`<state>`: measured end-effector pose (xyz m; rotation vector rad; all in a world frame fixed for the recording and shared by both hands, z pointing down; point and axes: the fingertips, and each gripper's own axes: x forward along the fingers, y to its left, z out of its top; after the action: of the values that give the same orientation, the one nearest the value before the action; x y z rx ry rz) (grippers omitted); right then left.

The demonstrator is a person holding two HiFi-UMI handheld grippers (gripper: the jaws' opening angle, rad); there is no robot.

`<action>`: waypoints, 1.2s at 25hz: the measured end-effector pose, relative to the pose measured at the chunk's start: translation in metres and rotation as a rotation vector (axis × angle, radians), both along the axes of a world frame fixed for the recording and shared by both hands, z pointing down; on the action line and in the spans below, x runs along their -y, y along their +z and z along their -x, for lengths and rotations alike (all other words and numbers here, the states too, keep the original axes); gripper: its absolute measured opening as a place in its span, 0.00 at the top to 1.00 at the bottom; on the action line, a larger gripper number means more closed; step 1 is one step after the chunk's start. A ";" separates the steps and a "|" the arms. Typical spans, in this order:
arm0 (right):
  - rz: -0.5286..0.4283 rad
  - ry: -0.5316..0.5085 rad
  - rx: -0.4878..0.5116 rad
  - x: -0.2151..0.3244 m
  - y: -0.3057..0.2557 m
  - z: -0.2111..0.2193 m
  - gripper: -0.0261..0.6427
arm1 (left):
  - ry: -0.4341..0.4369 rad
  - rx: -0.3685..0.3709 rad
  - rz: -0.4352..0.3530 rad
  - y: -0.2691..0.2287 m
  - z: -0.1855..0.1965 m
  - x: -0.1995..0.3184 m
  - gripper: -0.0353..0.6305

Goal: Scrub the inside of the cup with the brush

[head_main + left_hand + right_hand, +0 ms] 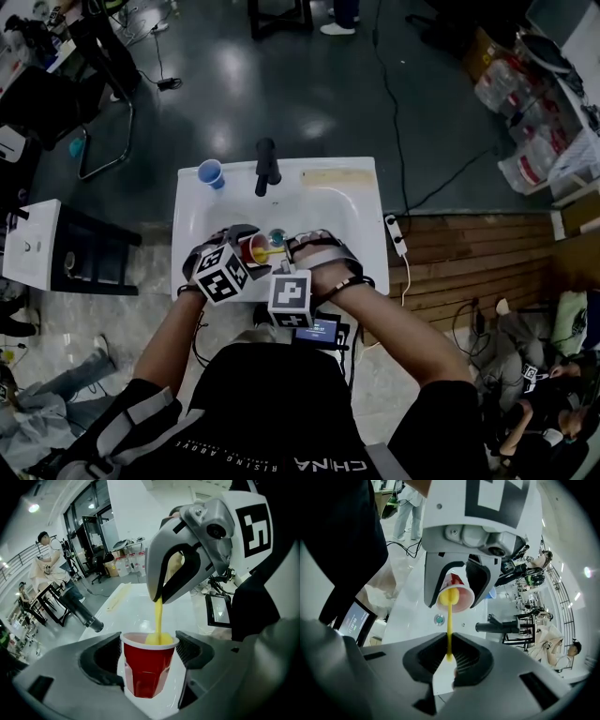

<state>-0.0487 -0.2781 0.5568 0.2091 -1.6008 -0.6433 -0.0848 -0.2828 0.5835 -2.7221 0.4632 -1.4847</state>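
The red cup (pixel 149 667) looks thin, so I think it may buckle or slip out of its grip if the yellow brush (pixel 449 620) pushes too hard or sideways against the wall. The brush handle is also thin and may twist between its fingers.

The left gripper (pixel 151 651) has its fingers closed on the two sides of the cup, just under the rim. The right gripper (pixel 449 657) has its fingers pressed together on the end of the handle. The brush head, at the far end from these fingers, is inside the cup mouth.
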 end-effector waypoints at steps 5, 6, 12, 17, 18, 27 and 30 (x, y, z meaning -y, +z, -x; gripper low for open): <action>-0.025 -0.002 0.041 0.003 -0.006 0.008 0.90 | 0.003 -0.002 0.003 0.002 -0.006 -0.005 0.40; -0.012 0.005 0.052 0.002 -0.006 0.008 0.90 | 0.003 -0.005 0.003 0.001 -0.007 -0.006 0.40; -0.053 0.007 0.007 0.012 -0.002 0.001 0.90 | 0.005 -0.027 0.003 -0.005 -0.015 -0.012 0.40; -0.056 -0.014 -0.033 0.008 0.005 -0.004 0.90 | 0.004 -0.052 -0.004 -0.014 -0.023 -0.015 0.40; -0.054 -0.021 -0.036 0.007 0.007 -0.004 0.90 | 0.004 -0.053 -0.006 -0.015 -0.024 -0.015 0.40; -0.008 -0.022 0.016 -0.009 0.009 -0.011 0.90 | -0.028 -0.058 -0.009 -0.016 -0.026 -0.014 0.40; 0.010 -0.003 0.055 -0.011 0.006 -0.015 0.90 | -0.041 -0.067 -0.009 -0.015 -0.028 -0.014 0.40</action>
<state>-0.0338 -0.2675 0.5629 0.2188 -1.6567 -0.6370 -0.0573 -0.2690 0.5683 -2.7794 0.5298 -1.4002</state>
